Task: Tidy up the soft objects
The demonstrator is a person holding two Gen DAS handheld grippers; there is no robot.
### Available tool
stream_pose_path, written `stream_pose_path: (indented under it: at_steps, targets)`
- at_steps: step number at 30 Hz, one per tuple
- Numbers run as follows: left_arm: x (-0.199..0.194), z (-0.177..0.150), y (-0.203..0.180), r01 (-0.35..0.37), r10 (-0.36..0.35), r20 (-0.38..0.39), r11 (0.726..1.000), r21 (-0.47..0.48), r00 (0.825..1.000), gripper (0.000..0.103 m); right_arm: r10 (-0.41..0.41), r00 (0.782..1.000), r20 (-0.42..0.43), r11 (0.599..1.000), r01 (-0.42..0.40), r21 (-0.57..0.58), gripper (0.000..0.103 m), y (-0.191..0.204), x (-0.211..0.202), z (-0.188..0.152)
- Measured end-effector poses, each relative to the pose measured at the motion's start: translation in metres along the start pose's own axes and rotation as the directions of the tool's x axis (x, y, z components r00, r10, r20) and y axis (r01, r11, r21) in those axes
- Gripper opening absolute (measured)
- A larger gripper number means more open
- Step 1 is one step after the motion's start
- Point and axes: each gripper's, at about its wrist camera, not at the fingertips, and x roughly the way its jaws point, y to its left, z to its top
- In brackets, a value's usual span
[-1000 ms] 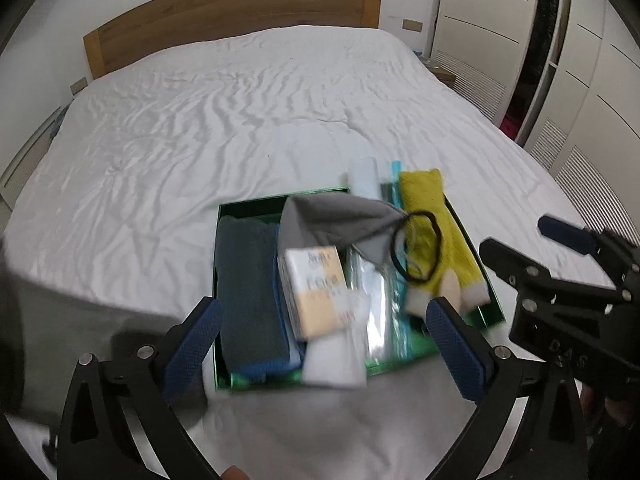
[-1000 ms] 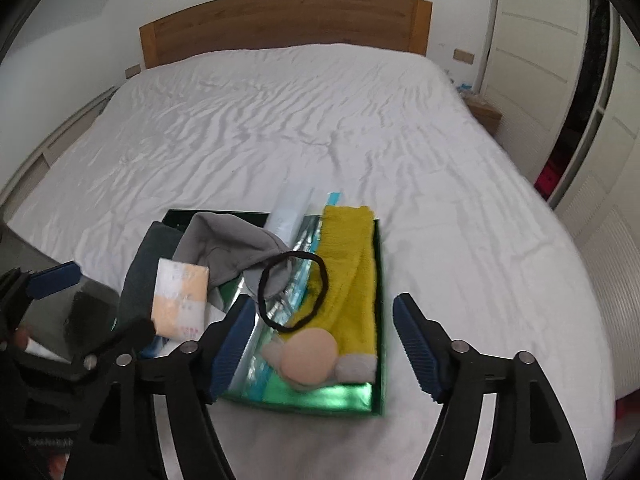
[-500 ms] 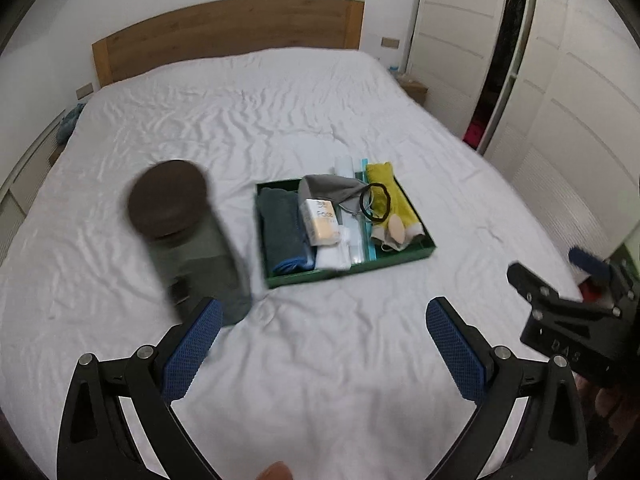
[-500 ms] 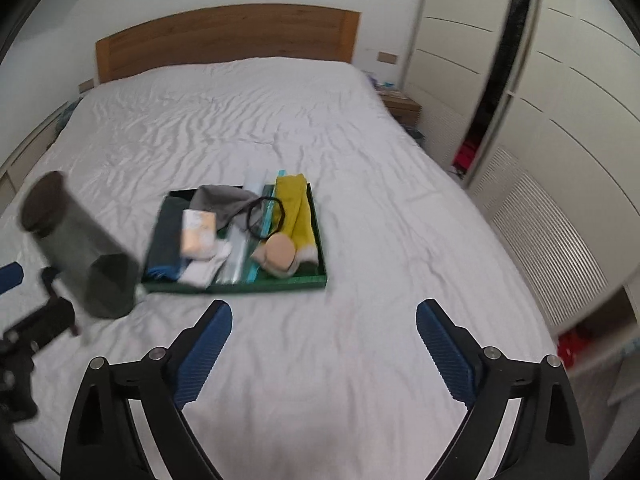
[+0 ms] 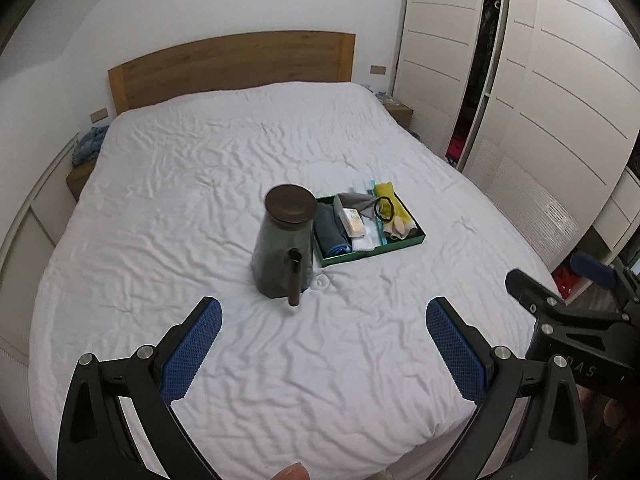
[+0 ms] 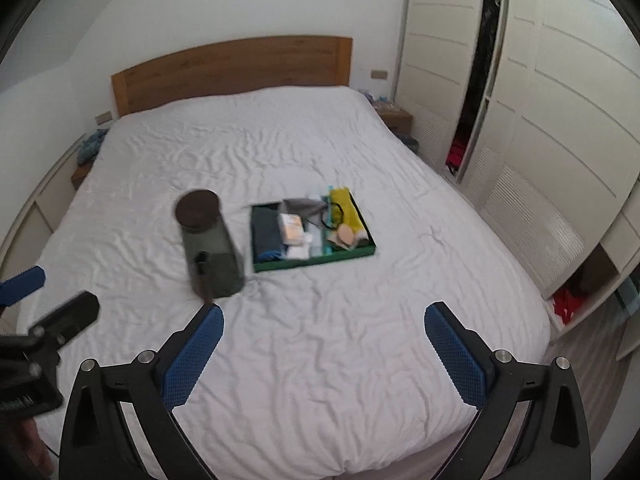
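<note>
A green tray (image 5: 372, 254) (image 6: 316, 262) lies on the white bed. It holds a folded dark teal towel (image 5: 330, 232), a grey cloth (image 5: 354, 200), a tissue packet (image 5: 354, 222), a yellow sock (image 5: 394, 208) and a black hair band (image 5: 385, 209). A dark lidded jug (image 5: 282, 256) (image 6: 212, 256) stands just left of the tray. My left gripper (image 5: 323, 312) (image 6: 52, 296) is open and empty, well short of the tray. My right gripper (image 6: 324, 314) (image 5: 554, 276) hangs over the bed's near part with its jaws opening and nothing between them.
The white bed (image 5: 200, 184) has a wooden headboard (image 5: 232, 64) at the back. White wardrobe doors (image 5: 560, 120) line the right side, with a dark gap between them. Bedside tables sit at both back corners. The bed's front edge (image 5: 360, 456) lies just under the grippers.
Both grippers have drawn back and up from the tray, which now looks small and far. The dark jug has come into view and stands left of the tray. The right jaws have widened.
</note>
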Motion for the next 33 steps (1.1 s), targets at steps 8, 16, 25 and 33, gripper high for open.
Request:
stream_pose_path:
  at_steps: [8, 16, 25, 33]
  targets:
    - [-0.04, 0.01, 0.01, -0.006, 0.007, 0.043, 1.0, -0.023, 0.999, 0.1, 0.003, 1.0, 0.026, 0.998, -0.002, -0.056, 0.103, 0.01, -0.052, 0.009]
    - [-0.049, 0.01, 0.017, -0.001, 0.004, 0.048, 0.999, -0.05, 0.999, 0.1, 0.016, 0.999, 0.035, 0.997, -0.013, -0.073, 0.103, 0.008, -0.057, 0.011]
    - [-0.046, 0.009, 0.021, 0.006, -0.005, 0.028, 0.999, -0.051, 1.0, 0.1, 0.022, 0.999, 0.025, 0.997, -0.02, -0.069, 0.103, 0.005, -0.049, 0.016]
    - [-0.046, 0.01, 0.024, 0.005, -0.004, 0.025, 0.999, -0.052, 1.0, 0.1, 0.026, 0.999, 0.023, 0.997, -0.024, -0.071, 0.103, 0.004, -0.041, 0.018]
